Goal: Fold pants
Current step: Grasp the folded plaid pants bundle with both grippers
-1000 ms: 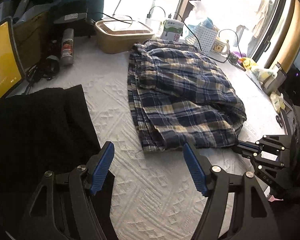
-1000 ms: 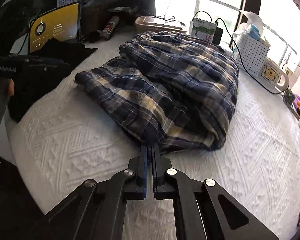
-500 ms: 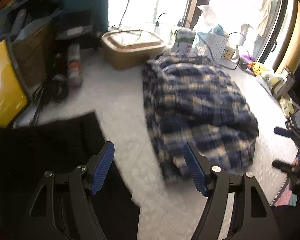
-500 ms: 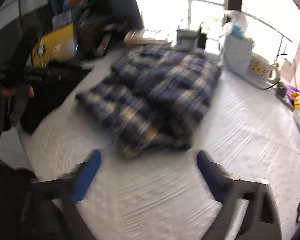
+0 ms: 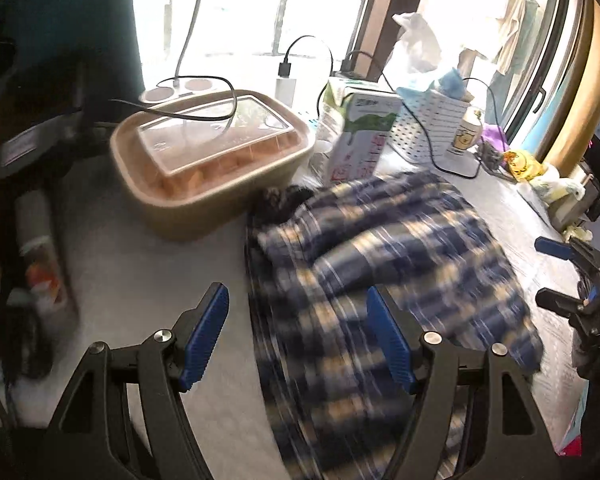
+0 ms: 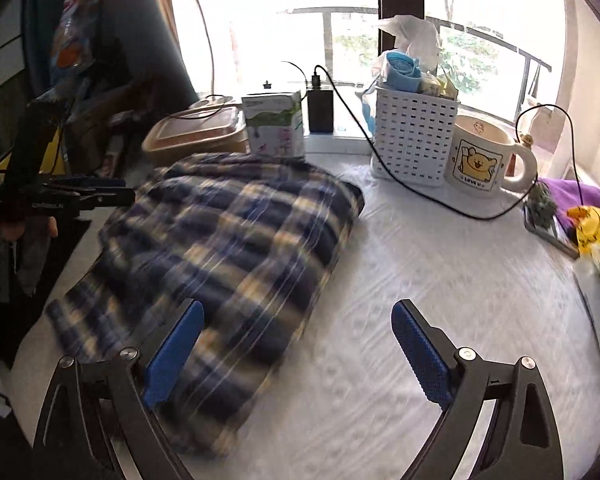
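Two grippers are hovering over a white-covered table, where the plaid pants are lying in a folded, still lumpy bundle just in front of the tan lidded box and the carton. Left gripper: jaws standing apart above the bundle's near edge, empty. Right gripper: jaws spread wide and closing slightly, nothing between them, its left finger over the bundle's corner. Judged step: between folds, with the cloth released. Next move calls for lowering both grippers onto a free edge, pinching it, and carrying it across evenly.
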Tool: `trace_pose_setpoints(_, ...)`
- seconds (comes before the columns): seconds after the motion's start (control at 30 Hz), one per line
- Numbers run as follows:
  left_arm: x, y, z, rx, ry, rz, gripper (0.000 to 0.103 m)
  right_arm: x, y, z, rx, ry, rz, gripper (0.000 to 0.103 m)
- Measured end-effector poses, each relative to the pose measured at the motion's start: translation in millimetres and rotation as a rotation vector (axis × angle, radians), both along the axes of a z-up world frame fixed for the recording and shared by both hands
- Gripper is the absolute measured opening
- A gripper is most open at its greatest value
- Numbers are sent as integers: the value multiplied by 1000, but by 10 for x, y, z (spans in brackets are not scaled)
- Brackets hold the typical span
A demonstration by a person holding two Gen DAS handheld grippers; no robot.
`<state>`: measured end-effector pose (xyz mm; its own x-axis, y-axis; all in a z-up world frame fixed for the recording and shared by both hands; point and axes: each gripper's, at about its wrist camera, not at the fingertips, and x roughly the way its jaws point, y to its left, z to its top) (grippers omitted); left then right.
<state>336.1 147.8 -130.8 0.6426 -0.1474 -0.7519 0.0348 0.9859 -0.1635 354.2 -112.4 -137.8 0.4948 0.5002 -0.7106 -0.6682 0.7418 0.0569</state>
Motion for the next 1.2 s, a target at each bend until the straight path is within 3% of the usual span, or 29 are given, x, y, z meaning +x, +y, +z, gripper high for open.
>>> trace_pose_setpoints(0.33, 443, 57, -176, -33, 46, -56, 72, 656, 122, -187, 17, 60, -7, 95)
trace_pose_setpoints(0.53, 590, 37, -278, -53, 76, -60, 72, 858, 214, -235, 47, 87, 19, 95)
trace_pose_setpoints(0.73, 625, -10, -276, -42, 50, -71, 71, 947, 375, -352, 48, 104, 66, 95)
trace_pose_setpoints(0.87, 589, -77, -287, -64, 28, -104, 48, 996, 406, -392, 60, 141, 85, 95)
trace_pose_setpoints(0.93, 589, -146, -286, -48, 19, -108, 43, 1045, 399, -418, 82, 176, 88, 95)
trace_pose_setpoints(1.07, 555, -192, -276, -41, 0, -120, 30, 1071, 446, -424, 145, 217, 120, 79)
trace_pose_setpoints(1.2, 523, -216, -243, -29, -18, -116, 22, 1030, 543, -434, 135, 219, 142, 38)
